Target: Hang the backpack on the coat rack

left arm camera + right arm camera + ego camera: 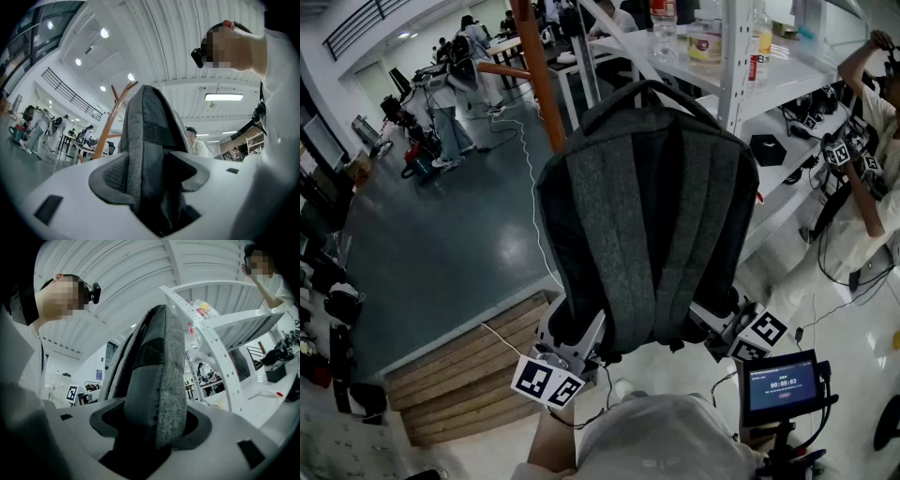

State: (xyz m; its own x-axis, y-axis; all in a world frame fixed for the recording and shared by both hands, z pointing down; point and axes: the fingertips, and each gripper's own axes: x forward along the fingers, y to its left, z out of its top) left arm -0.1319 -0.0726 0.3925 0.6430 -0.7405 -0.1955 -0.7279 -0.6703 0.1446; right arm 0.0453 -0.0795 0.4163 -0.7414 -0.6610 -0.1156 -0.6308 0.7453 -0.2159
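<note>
Backpack (652, 225) is held up in the air, upright, back panel facing the head camera, top handle (652, 89) uppermost. Left gripper (572, 349) is clamped on its lower left edge and right gripper (724, 326) on its lower right edge. In both gripper views the jaws stand wide, with grey fabric filling the gap and pressed by the pads. The backpack rises straight up from both grippers. Rack (541, 84) pole stands beyond the backpack's upper left. Handle is not on it. White shelf (741, 56) is at upper right.
</note>
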